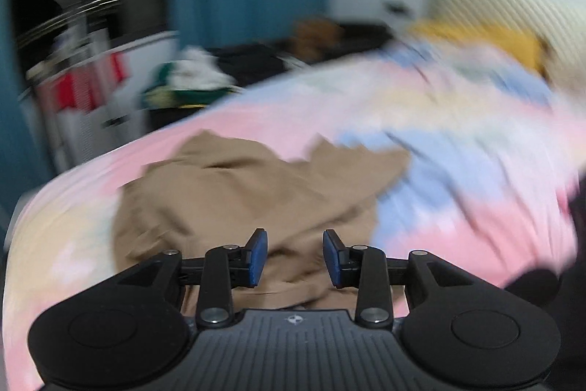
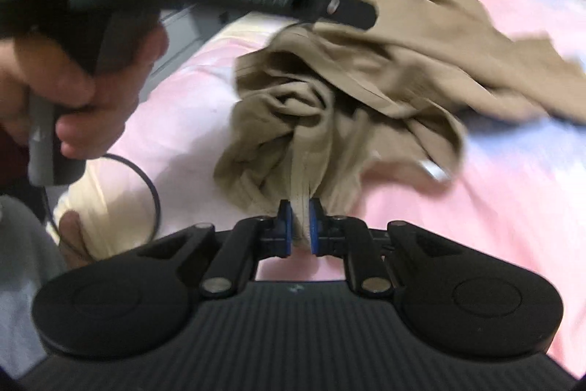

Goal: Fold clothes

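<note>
- Garment position: the crumpled tan knit garment (image 2: 329, 90) lies bunched on the bed with the pink, blue and cream patterned cover (image 2: 494, 193), near the bed's edge; one part is heaped in twisted folds, another part spreads flatter toward the far side.
- Right tool (image 2: 301, 224): your blue-padded jaws stand narrow and pinch a pale ribbed edge of the garment, probably a hem or cuff, which rises straight out of the pads into the heap.
- Left tool (image 1: 295, 257): the jaws stand partly apart over the tan cloth with nothing between the pads; no grip is made yet.
- Step in hand, as judged: find a second hold so the heap can be drawn open and laid flat before any fold.
- Advice: keep your right pinch firm and low; bring your left tool to a matching edge or corner, not the middle of the bundle, and take a single layer. Then draw the two holds apart so the twists fall out.
- Risk: closing on several layers at once would lock the tangle in.
- Right wrist view only: it shows the pinched ribbed edge, your bare left hand (image 2: 77, 87) around the dark handle of the left tool, and a black cable (image 2: 146, 178) looping above the cover.
- Left wrist view only: heavily blurred, it shows the garment's far spread against the cover, a yellow pillow-like shape (image 1: 487, 39) at the bed's head, and a pile of other clothes (image 1: 205, 72) beyond the bed.
</note>
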A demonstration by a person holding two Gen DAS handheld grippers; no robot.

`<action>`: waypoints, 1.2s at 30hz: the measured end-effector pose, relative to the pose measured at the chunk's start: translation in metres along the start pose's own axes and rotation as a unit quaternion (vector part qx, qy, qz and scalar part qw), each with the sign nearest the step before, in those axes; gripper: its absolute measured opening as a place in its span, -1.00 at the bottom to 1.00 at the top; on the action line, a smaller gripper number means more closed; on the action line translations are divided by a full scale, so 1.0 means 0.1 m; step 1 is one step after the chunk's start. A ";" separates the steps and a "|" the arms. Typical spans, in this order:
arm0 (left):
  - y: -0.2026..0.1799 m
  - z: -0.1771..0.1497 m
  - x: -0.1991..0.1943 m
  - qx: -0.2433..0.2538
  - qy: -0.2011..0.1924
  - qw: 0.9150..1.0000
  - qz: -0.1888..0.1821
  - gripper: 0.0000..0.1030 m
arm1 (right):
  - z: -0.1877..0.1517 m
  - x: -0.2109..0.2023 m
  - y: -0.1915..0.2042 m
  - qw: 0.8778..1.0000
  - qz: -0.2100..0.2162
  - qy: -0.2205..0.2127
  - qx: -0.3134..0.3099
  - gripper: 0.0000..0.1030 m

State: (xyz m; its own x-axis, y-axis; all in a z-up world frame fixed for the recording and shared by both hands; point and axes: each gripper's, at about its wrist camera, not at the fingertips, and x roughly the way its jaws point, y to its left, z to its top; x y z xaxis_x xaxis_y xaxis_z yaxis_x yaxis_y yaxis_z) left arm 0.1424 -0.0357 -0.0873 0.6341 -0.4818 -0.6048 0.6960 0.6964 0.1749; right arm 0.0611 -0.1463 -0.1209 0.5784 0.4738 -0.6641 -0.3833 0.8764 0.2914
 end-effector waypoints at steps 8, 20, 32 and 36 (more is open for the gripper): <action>-0.52 0.06 0.80 0.245 0.105 0.962 -0.057 -0.27 | -0.02 -0.10 -0.15 0.998 0.016 0.009 0.054 -0.75; -0.40 0.23 1.09 0.222 0.094 0.965 -0.100 -0.91 | -0.11 -0.43 -0.39 0.986 0.045 -0.047 0.152 -0.41; 0.02 0.27 0.37 -0.012 -0.082 0.994 -0.070 -0.94 | 0.01 0.02 -0.73 0.962 0.031 -0.074 0.260 0.09; 0.14 0.27 0.09 -0.062 -0.132 0.988 -0.049 -0.95 | 0.07 0.17 -0.57 0.977 0.007 -0.056 0.207 -0.07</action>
State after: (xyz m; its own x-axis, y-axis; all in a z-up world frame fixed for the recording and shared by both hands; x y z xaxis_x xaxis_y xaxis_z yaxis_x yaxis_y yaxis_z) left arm 0.1670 -0.0445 -0.0692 0.6434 -0.6603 -0.3874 0.7215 0.6922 0.0185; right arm 0.0979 -0.1877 -0.1440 0.6595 0.4724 -0.5848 -0.0811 0.8181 0.5693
